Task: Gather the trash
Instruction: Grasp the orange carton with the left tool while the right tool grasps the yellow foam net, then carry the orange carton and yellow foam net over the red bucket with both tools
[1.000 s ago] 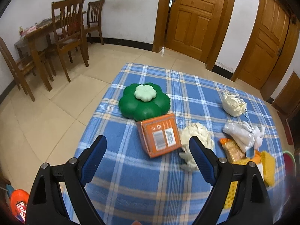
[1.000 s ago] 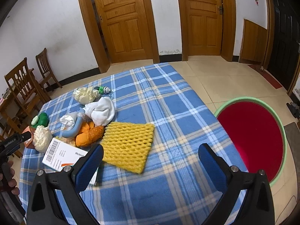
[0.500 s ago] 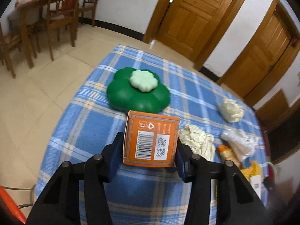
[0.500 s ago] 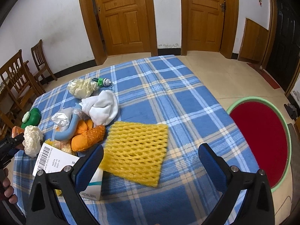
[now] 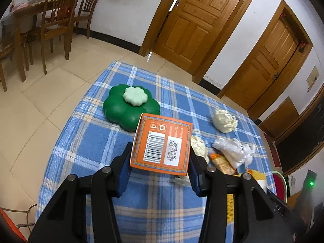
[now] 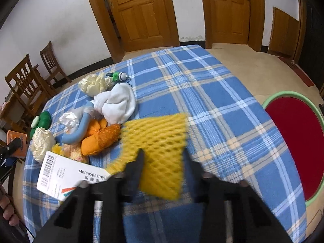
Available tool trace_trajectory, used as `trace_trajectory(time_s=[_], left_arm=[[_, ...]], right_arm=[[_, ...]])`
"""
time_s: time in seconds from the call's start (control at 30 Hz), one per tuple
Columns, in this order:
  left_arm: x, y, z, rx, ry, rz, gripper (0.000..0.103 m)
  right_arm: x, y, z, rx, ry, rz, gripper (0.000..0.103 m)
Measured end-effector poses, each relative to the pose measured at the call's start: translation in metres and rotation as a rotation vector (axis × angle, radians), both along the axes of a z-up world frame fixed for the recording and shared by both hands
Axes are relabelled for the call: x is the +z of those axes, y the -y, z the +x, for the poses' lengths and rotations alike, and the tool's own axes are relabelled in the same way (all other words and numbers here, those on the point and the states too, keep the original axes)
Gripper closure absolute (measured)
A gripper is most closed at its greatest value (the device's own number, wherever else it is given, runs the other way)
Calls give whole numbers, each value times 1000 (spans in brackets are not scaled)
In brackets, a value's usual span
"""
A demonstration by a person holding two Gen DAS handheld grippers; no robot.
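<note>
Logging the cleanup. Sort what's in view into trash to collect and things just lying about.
Trash: orange box in left tool; yellow net at right tool; white box; tissue wads; peel.
Lying about: green case; chairs; red basin, probably the bin.

Even indoor light, soft shadows, strong fisheye bending with dark corners, motion blur low in right view

Trash pile (image 6: 97,121) crowds the tablecloth's (image 6: 202,93) left half; its right half toward the red bin (image 6: 297,141) lies open.
</note>
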State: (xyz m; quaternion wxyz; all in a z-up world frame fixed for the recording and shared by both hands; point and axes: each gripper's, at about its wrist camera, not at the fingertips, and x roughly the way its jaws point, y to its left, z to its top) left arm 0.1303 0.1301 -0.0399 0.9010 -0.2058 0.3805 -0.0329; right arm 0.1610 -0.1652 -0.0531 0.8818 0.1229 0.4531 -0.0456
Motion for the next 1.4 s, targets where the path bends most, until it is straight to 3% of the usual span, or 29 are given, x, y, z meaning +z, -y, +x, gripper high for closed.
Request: trace_trajectory(time_s=[0.1,0.2,0.5,0.87,1.4], left_arm=[[9,3,-7,2,15,7,54],[20,10,-14,-8,30,14,54],[42,38,-33,-52,47,27,54],[62,83,-52,-140,63,30,54],[72,184,-56,-326,51,58,54]], right_arm=[[7,2,-8,12,28,-8,87],[18,4,-18,21,65,-14,91],[55,12,-51,53,173,-19,91],[86,47,-87,1,258,-10,91],[87,131,-124,-154,264,-17,91]])
